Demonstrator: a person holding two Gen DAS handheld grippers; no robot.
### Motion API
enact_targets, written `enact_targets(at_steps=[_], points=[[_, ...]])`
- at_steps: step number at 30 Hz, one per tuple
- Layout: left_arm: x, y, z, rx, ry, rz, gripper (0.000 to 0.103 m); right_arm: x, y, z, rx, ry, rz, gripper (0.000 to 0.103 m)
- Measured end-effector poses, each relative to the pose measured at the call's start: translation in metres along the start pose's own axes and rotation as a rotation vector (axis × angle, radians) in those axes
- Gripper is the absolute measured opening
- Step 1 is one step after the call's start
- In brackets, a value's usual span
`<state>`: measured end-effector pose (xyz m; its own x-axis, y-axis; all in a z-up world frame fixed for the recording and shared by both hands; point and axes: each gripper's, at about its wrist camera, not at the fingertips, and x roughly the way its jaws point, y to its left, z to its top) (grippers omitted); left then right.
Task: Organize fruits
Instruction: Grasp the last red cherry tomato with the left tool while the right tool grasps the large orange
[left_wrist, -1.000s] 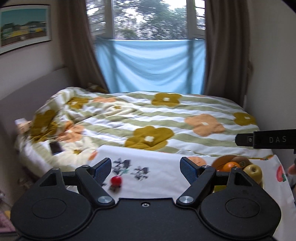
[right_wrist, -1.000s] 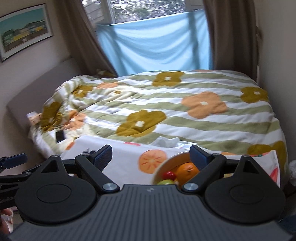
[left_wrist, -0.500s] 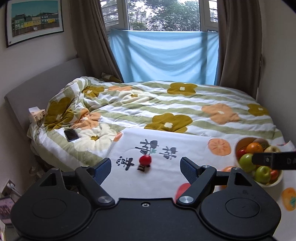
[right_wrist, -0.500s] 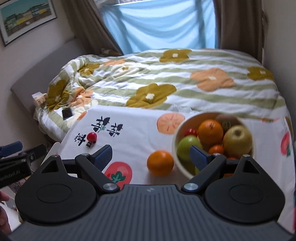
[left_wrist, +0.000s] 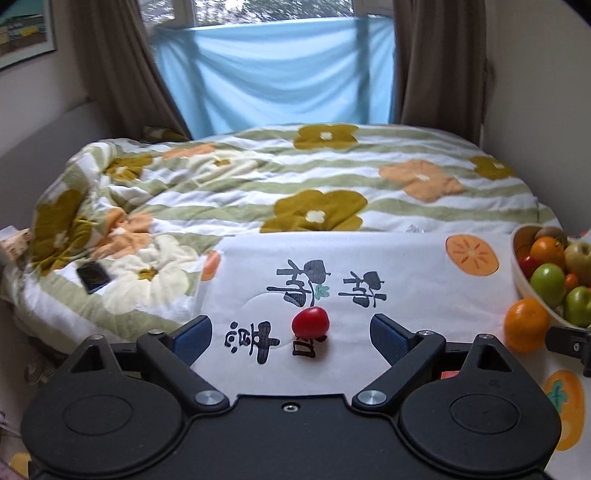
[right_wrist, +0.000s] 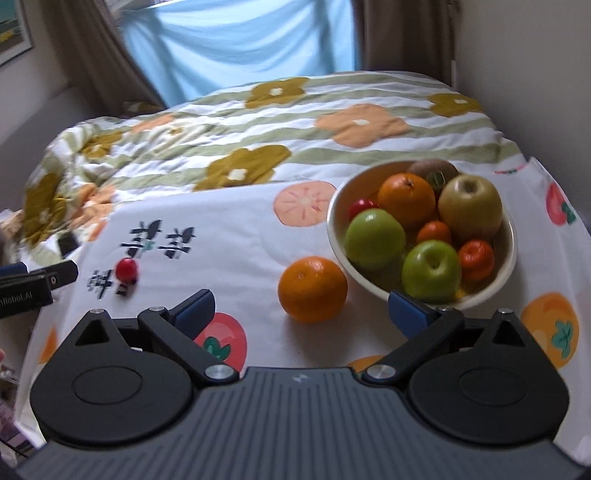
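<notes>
A cloth (right_wrist: 240, 236) lies over the near end of the bed (right_wrist: 332, 110). On its left part sits a small tomato (right_wrist: 126, 268). Near the middle lies an orange (right_wrist: 312, 288), just beside the near-left rim of a bowl (right_wrist: 511, 236) that stands on the right. In the bowl lie apples, oranges and a kiwi. A phone (left_wrist: 93, 276) lies on the quilt, left of the cloth.

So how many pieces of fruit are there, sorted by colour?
Orange round fruits: 4, one loose on the cloth, three in the cream bowl
Green apples: 2
Yellowish apple: 1
Small red fruits: 2
Brown kiwi: 1
Total: 10
</notes>
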<state>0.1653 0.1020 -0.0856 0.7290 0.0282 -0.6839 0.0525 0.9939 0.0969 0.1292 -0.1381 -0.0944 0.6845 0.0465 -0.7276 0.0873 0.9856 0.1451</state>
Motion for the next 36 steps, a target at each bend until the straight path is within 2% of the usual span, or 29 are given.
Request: enact_targets(at_steps=[4, 8, 10, 17, 23, 25, 26, 28, 36], points=[[0.027, 0.007, 0.0, -0.018, 0.045, -0.024, 0.095, 0.015, 0.006, -0.008, 0.033, 0.011, -0.046, 0.103], [0.052, 0.013, 0.0, -0.085, 0.109, -0.048, 0.095, 0.028, 0.014, -0.014, -0.004, 0.03, -0.111, 0.103], [0.06, 0.016, 0.001, -0.116, 0.126, -0.07, 0.093, 0.031, 0.017, -0.016, -0.02, 0.036, -0.117, 0.103], [0.08, 0.016, 0.004, -0.165, 0.172, -0.13, 0.07, 0.039, 0.011, -0.019, 0.093, 0.038, -0.091, 0.103], [0.09, 0.014, 0.003, -0.168, 0.194, -0.15, 0.064, 0.043, 0.009, -0.022, 0.122, 0.043, -0.104, 0.103], [0.091, 0.015, 0.003, -0.164, 0.19, -0.151, 0.055, 0.045, 0.01, -0.022, 0.127, 0.049, -0.106, 0.103], [0.092, 0.015, 0.004, -0.158, 0.187, -0.151, 0.047, 0.046, 0.01, -0.022, 0.127, 0.05, -0.109, 0.103], [0.094, 0.015, 0.005, -0.148, 0.184, -0.154, 0.04, 0.048, 0.012, -0.022, 0.122, 0.048, -0.112, 0.103], [0.09, 0.013, 0.001, -0.093, 0.182, -0.164, 0.039, 0.056, 0.017, -0.019, 0.096, 0.032, -0.13, 0.103]])
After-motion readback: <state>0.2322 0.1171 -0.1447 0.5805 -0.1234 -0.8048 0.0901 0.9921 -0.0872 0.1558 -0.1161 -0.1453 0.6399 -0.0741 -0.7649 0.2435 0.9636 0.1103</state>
